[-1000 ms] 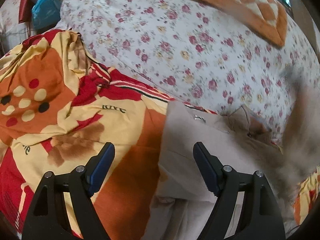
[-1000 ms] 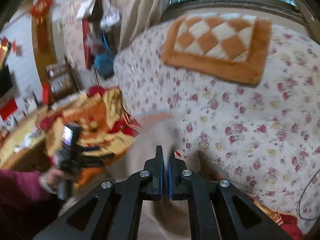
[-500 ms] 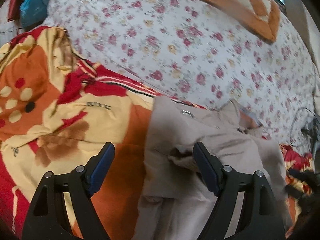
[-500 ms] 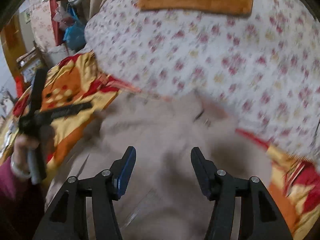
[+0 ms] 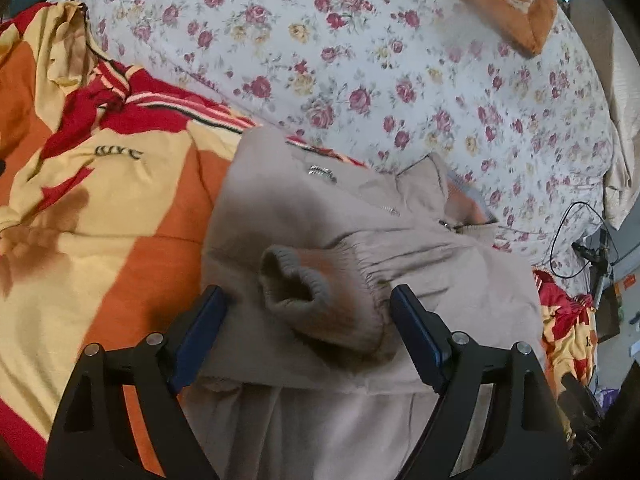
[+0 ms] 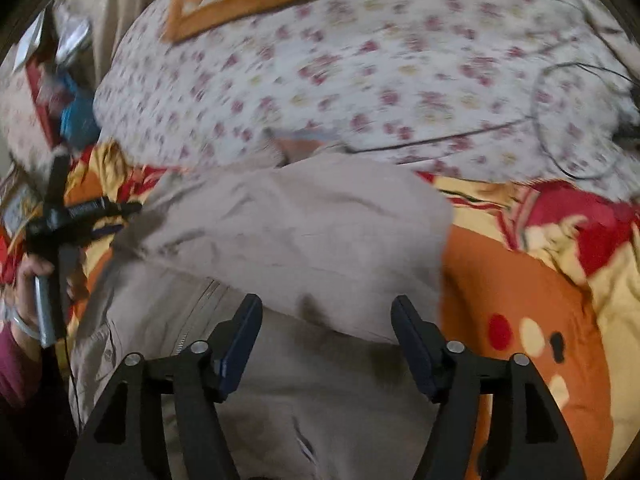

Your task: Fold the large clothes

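A beige zip jacket (image 5: 280, 216) lies on an orange, yellow and red blanket (image 5: 100, 216). Its right sleeve is folded across the chest, with the ribbed cuff (image 5: 296, 280) lying between the jaws of my open left gripper (image 5: 308, 316). In the right wrist view the jacket (image 6: 300, 220) shows the folded sleeve across its body. My right gripper (image 6: 326, 324) is open and empty just above that fold. The left gripper (image 6: 80, 216) also shows at the left, held in a hand.
A floral quilt (image 5: 380, 60) is piled behind the jacket, with an orange checked cushion (image 5: 500, 4) on top. A black cable (image 6: 560, 128) runs over the quilt at the right. Clutter and a blue bag (image 6: 76, 116) stand at the far left.
My right gripper carried the sleeve across the jacket, opened and let it go. It then drew back to the right. My left gripper moved closer, over the cuff.
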### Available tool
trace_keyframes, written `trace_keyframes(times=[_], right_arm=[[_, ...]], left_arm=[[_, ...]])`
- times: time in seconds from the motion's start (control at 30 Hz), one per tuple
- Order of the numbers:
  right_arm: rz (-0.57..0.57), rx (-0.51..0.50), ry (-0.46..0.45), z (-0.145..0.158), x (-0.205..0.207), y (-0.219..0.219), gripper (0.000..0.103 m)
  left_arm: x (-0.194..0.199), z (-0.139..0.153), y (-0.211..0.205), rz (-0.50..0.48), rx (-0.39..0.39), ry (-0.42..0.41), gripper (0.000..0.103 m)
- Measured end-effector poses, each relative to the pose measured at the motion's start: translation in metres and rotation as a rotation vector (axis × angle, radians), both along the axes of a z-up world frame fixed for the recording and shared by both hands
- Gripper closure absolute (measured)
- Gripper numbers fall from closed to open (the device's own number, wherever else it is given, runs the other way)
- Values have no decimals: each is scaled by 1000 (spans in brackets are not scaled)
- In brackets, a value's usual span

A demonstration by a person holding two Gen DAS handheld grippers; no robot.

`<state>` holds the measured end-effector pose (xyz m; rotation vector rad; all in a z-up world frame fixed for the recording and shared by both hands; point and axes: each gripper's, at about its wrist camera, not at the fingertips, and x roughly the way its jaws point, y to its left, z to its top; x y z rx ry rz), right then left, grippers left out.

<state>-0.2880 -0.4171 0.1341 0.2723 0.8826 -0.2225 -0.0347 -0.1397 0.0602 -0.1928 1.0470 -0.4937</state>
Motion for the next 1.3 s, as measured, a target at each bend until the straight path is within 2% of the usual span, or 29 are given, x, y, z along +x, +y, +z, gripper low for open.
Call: trace_keyframes(times=[0.03,0.07,0.1,0.13,0.2,0.33,0.37,0.43,0.47,0.5,0.57,0.77,0.83,0.87,0.9,1.0,1.03,1.07,1.1,1.13,1.2,1.3], right_arm=[[-10,-21,6,-1,-4,-2,29],[-18,-44,20,-1,-6,-4,29],[-25,-59,32,-3,-7,-5,29],[-30,-62,41,-4,-5,-7,29],[-33,-53,54,-7,-2,-9,29],[-12,-80,105,-17,9,-4,29],[-3,-88,112,-19,12,-2,29],[14,-90,112,-22,14,3,29],[22,-87,111,-24,15,4,29],[26,-84,111,-25,16,5,29],[18,-76,111,-29,16,5,29],[2,-57,100,-29,14,1,29],[0,-62,99,-28,13,1,29],[-2,-63,102,-29,13,1,29],[-2,-64,106,-30,13,1,29],[6,-87,129,-34,18,2,31],[9,-104,143,-35,21,3,34],[1,-134,158,-36,25,3,59],[-14,-147,161,-37,27,1,97],[-31,-137,154,-37,28,-2,103],[-42,-75,155,-42,27,-8,102],[-49,-59,189,-46,21,-10,101]], left_arm=[[-1,5,-1,2,-23,-33,37],[-1,11,-4,-17,-26,-56,66],[-1,14,-7,-30,-8,-70,81],[-2,18,-11,-50,18,-102,82],[-3,25,-9,-60,7,-136,90],[6,33,8,-33,-36,-108,91],[9,33,11,-37,-42,-90,90],[13,30,20,-33,-65,-31,68],[13,27,22,-34,-74,-1,36],[11,25,25,-27,-90,18,19],[6,24,30,-9,-133,25,19],[2,10,3,-41,-54,8,21],[1,1,-12,-78,-2,-2,57],[0,-1,-19,-100,42,-17,89],[0,0,-21,-105,68,-35,92],[3,19,-7,-58,-8,-82,93],[5,31,3,-33,-43,-115,93],[6,40,11,-15,-67,-141,93],[8,48,21,11,-83,-165,93],[11,50,26,25,-81,-168,93],[18,45,29,48,-47,-149,93],[27,18,25,77,55,-58,93]])
